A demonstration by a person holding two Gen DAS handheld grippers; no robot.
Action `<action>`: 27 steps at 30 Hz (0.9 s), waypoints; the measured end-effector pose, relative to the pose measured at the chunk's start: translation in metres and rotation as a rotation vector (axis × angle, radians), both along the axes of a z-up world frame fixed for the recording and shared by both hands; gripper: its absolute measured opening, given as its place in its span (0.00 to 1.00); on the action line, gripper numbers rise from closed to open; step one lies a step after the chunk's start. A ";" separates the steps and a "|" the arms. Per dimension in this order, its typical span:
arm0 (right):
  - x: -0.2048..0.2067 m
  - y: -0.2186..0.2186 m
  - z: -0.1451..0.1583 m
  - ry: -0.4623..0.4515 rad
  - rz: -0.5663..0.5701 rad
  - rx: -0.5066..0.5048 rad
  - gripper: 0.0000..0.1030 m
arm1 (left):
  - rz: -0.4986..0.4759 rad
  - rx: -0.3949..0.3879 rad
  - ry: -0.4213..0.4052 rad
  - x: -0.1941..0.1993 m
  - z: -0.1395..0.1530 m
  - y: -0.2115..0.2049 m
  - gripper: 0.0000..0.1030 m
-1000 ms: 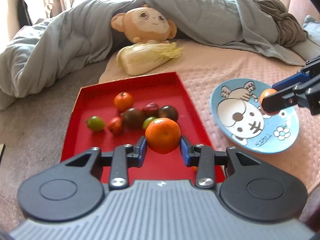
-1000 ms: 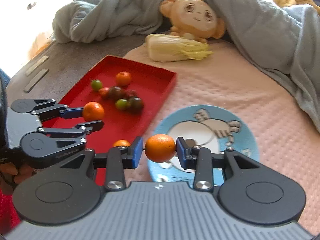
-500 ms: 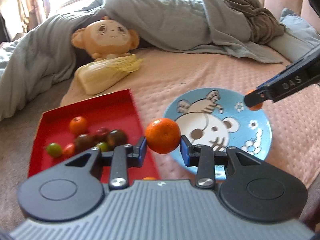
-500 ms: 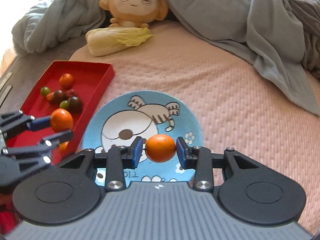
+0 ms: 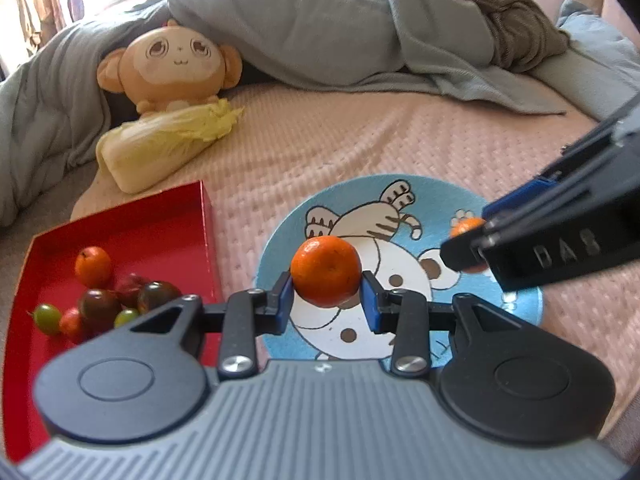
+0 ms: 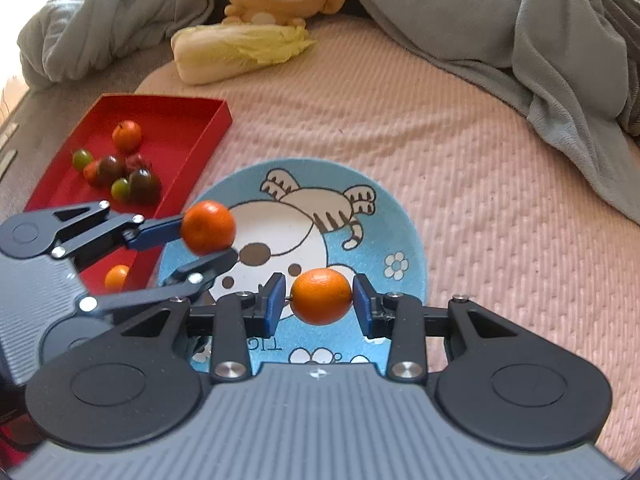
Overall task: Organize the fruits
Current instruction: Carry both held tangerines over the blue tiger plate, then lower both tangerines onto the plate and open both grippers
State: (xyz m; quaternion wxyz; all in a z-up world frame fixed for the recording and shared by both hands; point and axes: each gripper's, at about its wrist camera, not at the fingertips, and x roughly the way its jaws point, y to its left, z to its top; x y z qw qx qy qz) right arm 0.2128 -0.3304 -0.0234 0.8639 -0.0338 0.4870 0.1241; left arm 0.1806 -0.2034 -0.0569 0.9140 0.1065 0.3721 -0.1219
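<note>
Black right hand-held gripper (image 5: 466, 242), "DAS" on side, clamps orange (image 6: 321, 296); left hand-held gripper (image 5: 326, 304) clamps mandarin (image 5: 326, 271).

Monkey plush (image 5: 172, 65) behind napa cabbage (image 5: 160, 142), grey duvet (image 5: 320, 20) beyond

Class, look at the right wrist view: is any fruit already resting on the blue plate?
No: the blue plate is bare, both oranges held above it.

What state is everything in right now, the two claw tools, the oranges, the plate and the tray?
Left gripper: shut on one small round orange.
Right gripper: shut on a second orange.
Blue round cartoon-cat plate: empty, both oranges above it.
Red rectangular tray: holds several small fruits.
</note>
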 end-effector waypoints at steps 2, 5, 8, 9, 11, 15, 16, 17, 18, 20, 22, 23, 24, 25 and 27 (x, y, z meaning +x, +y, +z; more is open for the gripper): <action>0.001 0.003 -0.002 0.003 0.005 -0.005 0.41 | 0.012 0.002 0.014 0.007 -0.005 -0.001 0.38; 0.003 0.008 -0.003 0.004 0.008 -0.009 0.41 | 0.012 0.016 0.015 0.012 -0.008 -0.004 0.38; 0.006 0.010 -0.004 0.008 0.004 -0.013 0.41 | -0.004 0.045 0.006 0.015 -0.010 -0.008 0.39; 0.007 0.010 -0.005 0.010 0.001 -0.015 0.41 | -0.007 0.050 0.006 0.016 -0.011 -0.009 0.39; 0.008 0.010 -0.006 0.013 -0.004 -0.017 0.41 | -0.014 0.058 0.006 0.017 -0.012 -0.010 0.39; 0.009 0.010 -0.006 0.010 -0.010 -0.019 0.41 | -0.022 0.058 0.001 0.017 -0.012 -0.011 0.39; 0.009 0.010 -0.006 0.008 -0.013 -0.020 0.41 | -0.024 0.055 0.000 0.017 -0.012 -0.011 0.39; 0.008 0.009 -0.006 0.006 -0.020 -0.020 0.41 | -0.027 0.052 0.000 0.015 -0.011 -0.011 0.40; 0.009 0.008 -0.006 0.006 -0.025 -0.018 0.41 | -0.030 0.051 0.000 0.015 -0.011 -0.012 0.40; 0.010 0.005 -0.005 0.004 -0.041 -0.012 0.41 | -0.038 0.047 -0.002 0.012 -0.010 -0.014 0.42; 0.010 0.004 -0.004 0.000 -0.048 -0.004 0.41 | -0.042 0.054 -0.019 0.008 -0.008 -0.016 0.51; 0.009 0.004 -0.004 -0.003 -0.052 0.000 0.41 | -0.044 0.058 -0.027 0.006 -0.007 -0.018 0.55; 0.009 0.003 -0.003 -0.004 -0.054 0.003 0.41 | -0.050 0.061 -0.035 0.004 -0.005 -0.019 0.56; 0.009 0.003 -0.003 -0.007 -0.056 0.005 0.41 | -0.057 0.064 -0.042 0.002 -0.004 -0.020 0.56; 0.009 0.002 -0.002 -0.013 -0.063 0.004 0.42 | -0.066 0.069 -0.052 0.000 -0.001 -0.023 0.56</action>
